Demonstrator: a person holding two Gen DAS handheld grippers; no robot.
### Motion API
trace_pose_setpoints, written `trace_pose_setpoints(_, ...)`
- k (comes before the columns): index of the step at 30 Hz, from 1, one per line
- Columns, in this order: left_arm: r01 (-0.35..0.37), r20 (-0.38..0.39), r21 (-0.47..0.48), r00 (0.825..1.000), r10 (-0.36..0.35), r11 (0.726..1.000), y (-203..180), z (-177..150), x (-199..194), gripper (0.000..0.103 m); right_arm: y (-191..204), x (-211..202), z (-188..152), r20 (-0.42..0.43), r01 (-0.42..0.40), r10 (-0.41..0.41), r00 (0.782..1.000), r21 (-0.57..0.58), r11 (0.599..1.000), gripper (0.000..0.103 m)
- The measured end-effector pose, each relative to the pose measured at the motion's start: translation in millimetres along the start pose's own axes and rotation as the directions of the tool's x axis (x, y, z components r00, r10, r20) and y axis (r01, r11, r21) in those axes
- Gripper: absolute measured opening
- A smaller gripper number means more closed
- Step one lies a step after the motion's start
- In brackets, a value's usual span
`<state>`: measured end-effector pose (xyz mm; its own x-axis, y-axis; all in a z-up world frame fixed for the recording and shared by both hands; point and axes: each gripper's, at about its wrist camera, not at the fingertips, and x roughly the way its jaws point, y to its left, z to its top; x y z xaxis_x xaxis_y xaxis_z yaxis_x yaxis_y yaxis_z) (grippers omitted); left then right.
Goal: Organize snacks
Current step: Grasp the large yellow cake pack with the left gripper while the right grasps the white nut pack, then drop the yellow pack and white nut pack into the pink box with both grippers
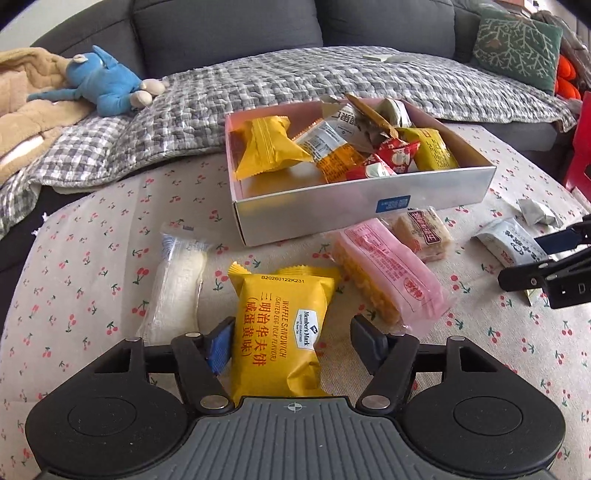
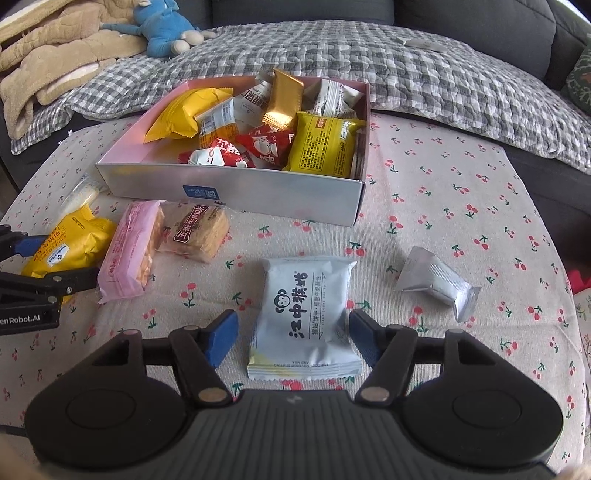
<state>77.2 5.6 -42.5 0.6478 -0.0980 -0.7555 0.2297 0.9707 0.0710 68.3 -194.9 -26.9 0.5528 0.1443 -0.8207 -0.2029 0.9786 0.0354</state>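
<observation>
There, an open silver box (image 2: 236,192) sat on the cherry-print worktop (image 2: 443,206), heaped with wrapped snacks: yellow, red, gold and white packets. Loose packets lay before it. The left gripper (image 1: 293,338) had its fingers apart around a yellow waffle sandwich packet (image 1: 280,325); only the left pad touched it. The right gripper (image 2: 293,338) straddled a pale blue biscuit packet (image 2: 306,317), fingers apart, unclamped. Behind stood a grey sofa (image 1: 229,33) with a checked quilt (image 1: 258,88).
</observation>
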Motion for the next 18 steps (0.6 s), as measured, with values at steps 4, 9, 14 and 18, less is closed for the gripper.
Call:
trace_pose_setpoints(4, -0.001, 0.003, -0.040, 1.000, 0.001, 0.999, 3, -1, 2, 0.054, 2, 0, -1, 0.009, 0.012, -0.012, 1.000, -0.016, 1.000, 0.059)
trace_pose_setpoints(9, -0.006, -0.010, -0.080, 1.000, 0.005, 0.997, 6, -3, -1, 0.042, 3, -1, -1, 0.015, 0.012, -0.012, 1.000, -0.016, 1.000, 0.051)
trace_pose_setpoints(14, -0.007, -0.026, -0.104, 1.000, 0.004, 0.995, 8, -3, -5, 0.040, 6, -3, 0, 0.011, -0.008, 0.008, 1.000, -0.015, 1.000, 0.050)
trace_pose_setpoints(18, 0.010, -0.041, -0.148, 0.999, -0.016, 0.989, 14, -2, -10, 0.040, 9, -7, 1, 0.013, -0.022, 0.022, 1.000, -0.011, 1.000, 0.049)
